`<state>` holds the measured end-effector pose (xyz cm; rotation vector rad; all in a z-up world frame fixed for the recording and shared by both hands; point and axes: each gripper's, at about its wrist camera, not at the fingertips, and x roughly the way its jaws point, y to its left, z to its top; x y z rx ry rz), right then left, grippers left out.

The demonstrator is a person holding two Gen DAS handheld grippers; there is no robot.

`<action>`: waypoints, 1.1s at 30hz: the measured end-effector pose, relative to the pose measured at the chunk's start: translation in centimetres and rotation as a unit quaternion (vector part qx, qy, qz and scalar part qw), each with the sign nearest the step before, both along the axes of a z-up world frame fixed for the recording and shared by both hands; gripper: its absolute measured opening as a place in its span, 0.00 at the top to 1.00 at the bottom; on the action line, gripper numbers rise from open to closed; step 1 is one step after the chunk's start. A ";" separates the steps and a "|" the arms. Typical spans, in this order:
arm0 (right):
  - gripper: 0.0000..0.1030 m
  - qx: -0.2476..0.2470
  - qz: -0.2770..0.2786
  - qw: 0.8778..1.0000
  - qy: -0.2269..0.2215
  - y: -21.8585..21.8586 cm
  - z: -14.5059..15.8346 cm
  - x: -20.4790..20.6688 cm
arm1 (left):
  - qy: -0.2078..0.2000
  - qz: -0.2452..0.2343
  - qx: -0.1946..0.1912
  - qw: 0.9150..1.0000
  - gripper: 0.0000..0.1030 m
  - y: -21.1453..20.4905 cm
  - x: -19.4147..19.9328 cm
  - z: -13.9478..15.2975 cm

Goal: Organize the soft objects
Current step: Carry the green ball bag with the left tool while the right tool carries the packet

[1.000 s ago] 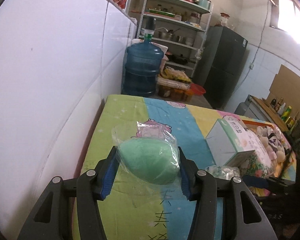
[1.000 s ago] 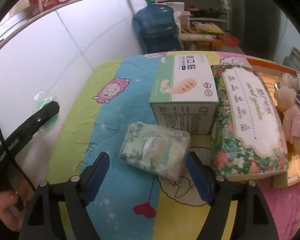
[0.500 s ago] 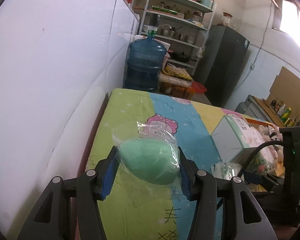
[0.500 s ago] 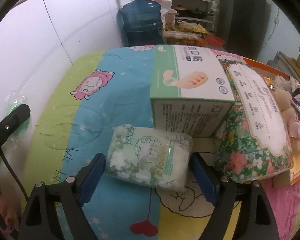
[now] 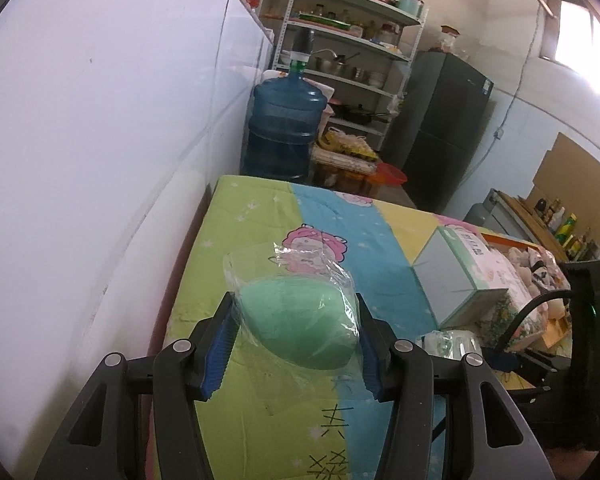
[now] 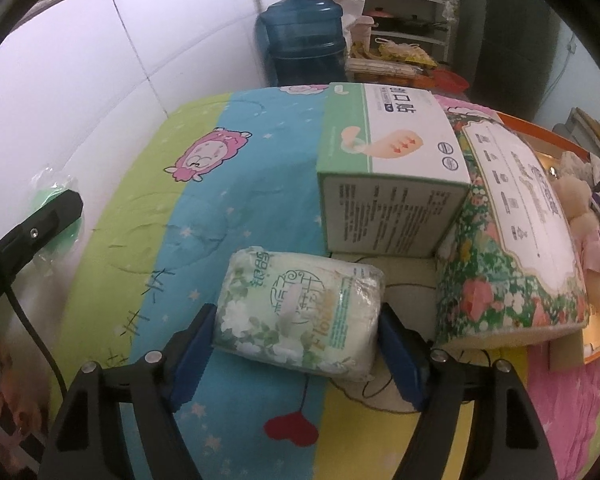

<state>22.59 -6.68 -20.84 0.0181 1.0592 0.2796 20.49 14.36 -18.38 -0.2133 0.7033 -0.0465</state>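
Observation:
My left gripper (image 5: 296, 328) is shut on a green sponge in a clear plastic bag (image 5: 300, 320) and holds it above the colourful quilt (image 5: 260, 232) near the white wall. My right gripper (image 6: 296, 328) has its blue pads against both ends of a small green floral tissue pack (image 6: 300, 312), which lies on the quilt (image 6: 228, 208). The left gripper's finger (image 6: 44, 224) and the bagged sponge (image 6: 46, 196) show at the left in the right wrist view. The tissue pack (image 5: 452, 342) shows at the lower right in the left wrist view.
A green-and-white box (image 6: 388, 184) and a large floral tissue package (image 6: 512, 236) stand just behind the tissue pack. Plush toys (image 6: 588, 232) lie in an orange tray at the right. A blue water jug (image 5: 286, 128), shelves and a dark fridge (image 5: 444, 128) stand beyond the table.
My right gripper has moved forward and closed around the tissue pack. My left gripper has risen and pulled back a little with the bagged sponge in it.

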 end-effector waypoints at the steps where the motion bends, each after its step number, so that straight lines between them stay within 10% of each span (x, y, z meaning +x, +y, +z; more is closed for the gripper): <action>1: 0.25 0.003 0.002 1.000 0.001 -0.1 0.1 -0.2 | 0.000 -0.001 0.000 1.000 0.46 0.0 -0.1 0.1; 33: 0.25 0.011 -0.053 0.998 -0.017 -7.8 4.6 -11.2 | -0.010 -0.125 -0.016 0.992 0.46 -8.1 -7.0 3.2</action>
